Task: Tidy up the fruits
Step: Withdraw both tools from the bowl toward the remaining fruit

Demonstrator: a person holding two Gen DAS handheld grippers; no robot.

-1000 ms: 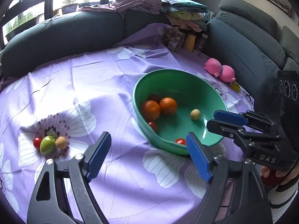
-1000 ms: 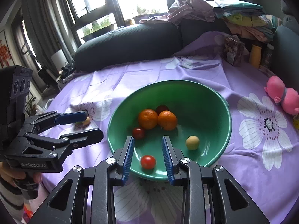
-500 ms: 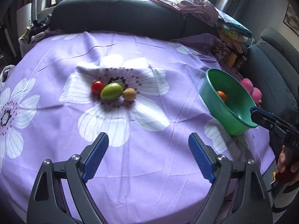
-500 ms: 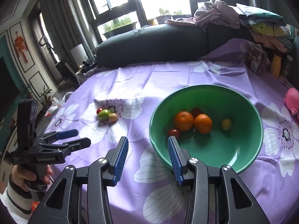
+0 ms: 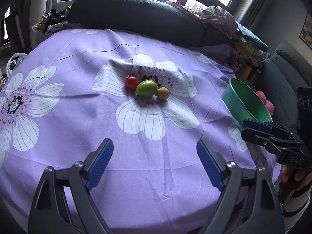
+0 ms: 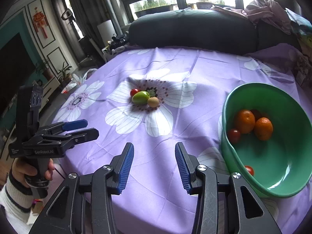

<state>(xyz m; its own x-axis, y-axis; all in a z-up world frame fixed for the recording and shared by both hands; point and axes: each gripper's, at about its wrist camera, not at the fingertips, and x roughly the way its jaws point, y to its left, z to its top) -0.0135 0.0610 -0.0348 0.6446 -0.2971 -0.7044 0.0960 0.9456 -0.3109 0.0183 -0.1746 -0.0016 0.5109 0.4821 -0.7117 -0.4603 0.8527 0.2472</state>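
A red tomato [image 5: 131, 82], a green fruit [image 5: 146, 88] and a small tan fruit [image 5: 163, 93] lie together on a flower print of the purple cloth; they also show in the right wrist view, the green fruit [image 6: 140, 97] in the middle. A green bowl [image 6: 226, 109] at the right holds two oranges [image 6: 244, 121], red tomatoes [image 6: 233, 135] and a dark fruit. My left gripper [image 5: 155, 162] is open and empty, well short of the three fruits. My right gripper [image 6: 154, 165] is open and empty, left of the bowl.
The round table [image 5: 58, 117] wears a purple flowered cloth. A dark sofa cushion [image 5: 136, 17] lies behind it, with piled clothes [image 5: 218, 17] and small containers [image 5: 245, 71] at the back right. A pink toy [image 5: 266, 102] sits behind the bowl.
Both grippers have swung left, away from the bowl toward the three loose fruits. The right gripper's jaws have opened wider. The fruits have not moved.
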